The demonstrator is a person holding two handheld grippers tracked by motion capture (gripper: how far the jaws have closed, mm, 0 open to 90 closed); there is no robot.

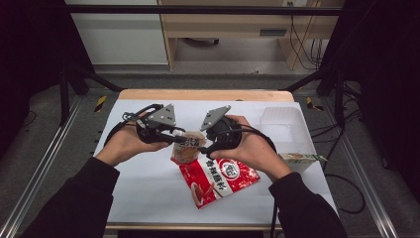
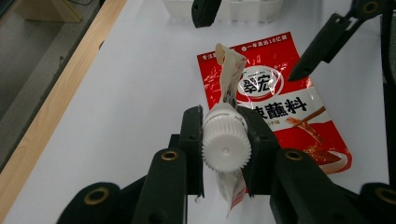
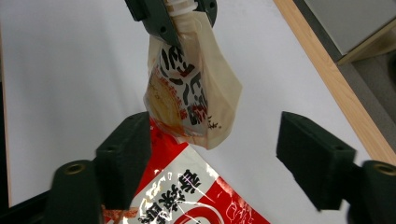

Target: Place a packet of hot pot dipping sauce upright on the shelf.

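A small beige spouted pouch [image 1: 187, 146] with dark lettering hangs by its white ribbed cap [image 2: 225, 137], and my left gripper [image 2: 225, 144] is shut on that cap. The pouch body [image 3: 187, 93] dangles just above a red seasoning packet [image 1: 218, 179] that lies flat on the white table. My right gripper [image 3: 217, 135] stands open, its jaws wide apart on either side of the pouch's lower end without touching it. In the high view the left gripper [image 1: 176, 140] and the right gripper [image 1: 203, 146] face each other over the table's middle.
A clear plastic container [image 1: 281, 118] stands at the back right of the table. A small carton [image 1: 299, 158] lies near the right edge behind the person's right hand. The white sheet ends at a wooden edge [image 1: 205, 94] at the far side.
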